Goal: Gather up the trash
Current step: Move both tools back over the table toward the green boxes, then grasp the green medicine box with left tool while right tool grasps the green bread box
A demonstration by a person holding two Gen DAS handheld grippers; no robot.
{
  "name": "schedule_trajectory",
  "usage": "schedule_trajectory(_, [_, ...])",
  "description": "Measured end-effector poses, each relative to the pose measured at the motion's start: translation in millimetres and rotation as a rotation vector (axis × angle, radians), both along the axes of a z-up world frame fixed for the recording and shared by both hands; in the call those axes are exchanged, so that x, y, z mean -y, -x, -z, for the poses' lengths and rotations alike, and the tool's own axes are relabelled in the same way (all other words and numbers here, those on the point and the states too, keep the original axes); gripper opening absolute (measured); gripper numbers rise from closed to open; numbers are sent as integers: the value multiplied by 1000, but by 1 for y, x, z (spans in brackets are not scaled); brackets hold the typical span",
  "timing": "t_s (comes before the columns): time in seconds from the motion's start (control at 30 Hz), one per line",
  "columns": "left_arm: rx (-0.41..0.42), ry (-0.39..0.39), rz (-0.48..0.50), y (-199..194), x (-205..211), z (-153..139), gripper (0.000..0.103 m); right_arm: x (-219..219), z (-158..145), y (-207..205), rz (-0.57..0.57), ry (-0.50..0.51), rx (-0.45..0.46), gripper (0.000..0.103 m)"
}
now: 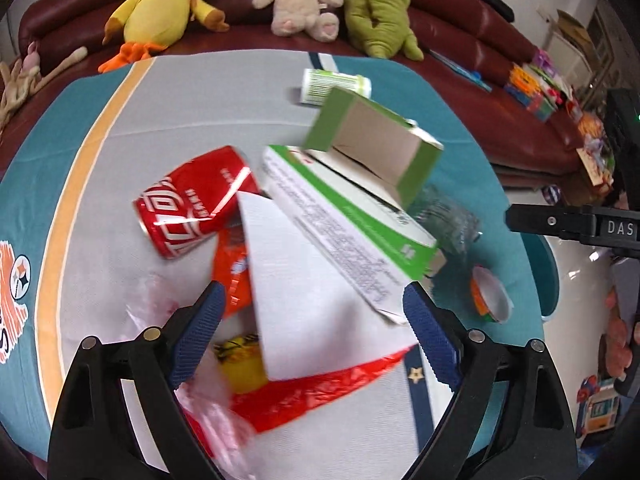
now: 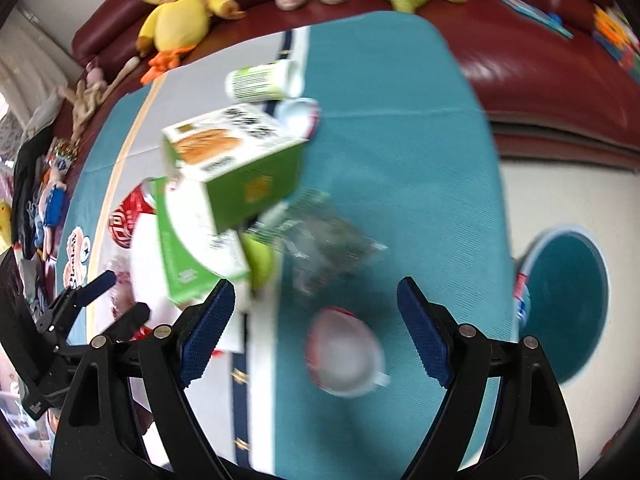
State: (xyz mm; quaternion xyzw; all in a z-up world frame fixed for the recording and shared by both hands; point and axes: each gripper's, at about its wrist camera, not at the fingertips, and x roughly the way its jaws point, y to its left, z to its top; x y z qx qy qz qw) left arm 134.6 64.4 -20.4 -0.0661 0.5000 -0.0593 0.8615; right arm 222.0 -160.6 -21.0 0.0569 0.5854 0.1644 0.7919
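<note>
**Both claws spread over a loose heap of trash**

Your left claw (image 1: 312, 312) hangs released above the white paper sheet (image 1: 304, 300) and the red plastic wrapper (image 1: 320, 396), gripping nothing. Your right claw (image 2: 316, 316) is likewise spread wide, poised over the small cup (image 2: 344, 352), which lies between its fingers but does not appear to be held. The trash sits piled on the worktop (image 1: 160, 112) under a teal and grey cloth, with the round bin (image 2: 568, 304) off its edge to your right.

What could go wrong: the heap is stacked loosely. The open green box (image 1: 372, 140) is tipped on top of the long green-and-white box (image 1: 352, 216), so pulling the paper from beneath may topple both. The thin paper and the wrapper lie flat, so closing on them could pinch the cloth and drag everything. The crushed red can (image 1: 192, 200) could roll if nudged. The clear crumpled plastic (image 2: 324, 240) is hard to see and easily missed. The right view is blurred, so your aim at the cup is uncertain.

Count: two boxes, one can, one paper sheet, one red wrapper, one clear plastic piece, one white-and-green bottle (image 1: 336, 84) lying down, two small cups, and a yellow item (image 1: 240, 360) you cannot identify. Three large plush toys (image 1: 164, 4) sit on the sofa behind.
</note>
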Motion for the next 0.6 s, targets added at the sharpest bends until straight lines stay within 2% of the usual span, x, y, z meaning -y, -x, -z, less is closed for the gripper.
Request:
schedule_trajectory(0.23, [-10, 24, 8, -9, -15, 9, 92, -45, 4, -19, -4, -2, 34, 79])
schedule_trajectory(0.57, [-17, 47, 61, -14, -19, 21, 92, -67, 30, -44, 55, 17, 29, 79])
schedule_trajectory(0.6, [-17, 48, 65, -14, -18, 21, 92, -66, 32, -44, 60, 8, 36, 73])
